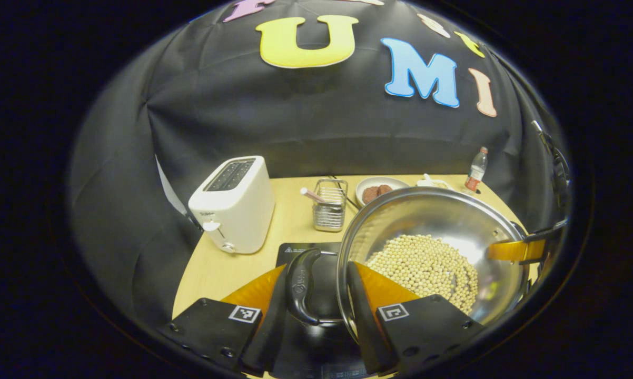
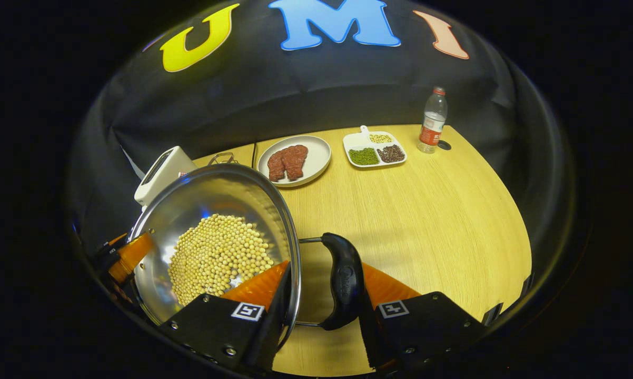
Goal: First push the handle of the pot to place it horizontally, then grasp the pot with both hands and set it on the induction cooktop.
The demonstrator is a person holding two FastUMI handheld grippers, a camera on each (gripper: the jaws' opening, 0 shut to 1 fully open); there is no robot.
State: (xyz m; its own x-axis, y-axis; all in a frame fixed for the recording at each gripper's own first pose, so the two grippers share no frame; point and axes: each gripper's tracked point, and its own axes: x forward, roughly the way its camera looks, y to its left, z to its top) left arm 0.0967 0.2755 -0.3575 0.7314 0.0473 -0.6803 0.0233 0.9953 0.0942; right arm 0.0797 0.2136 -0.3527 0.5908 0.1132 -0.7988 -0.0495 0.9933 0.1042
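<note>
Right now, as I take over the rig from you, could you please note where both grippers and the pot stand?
Left gripper: fingers straddle the pot's left handle, one finger inside the rim; looks gripped.
Right gripper: same on the right handle, apparently gripped.
Pot: steel, holding soybeans, held tilted between both grippers. In the left gripper view it sits partly over the induction cooktop, near the toaster; whether it touches the cooktop, I cannot tell.
Done: both handles taken, so the handle push seems done.
Left: level the pot, set it centred on the cooktop, release.
</note>
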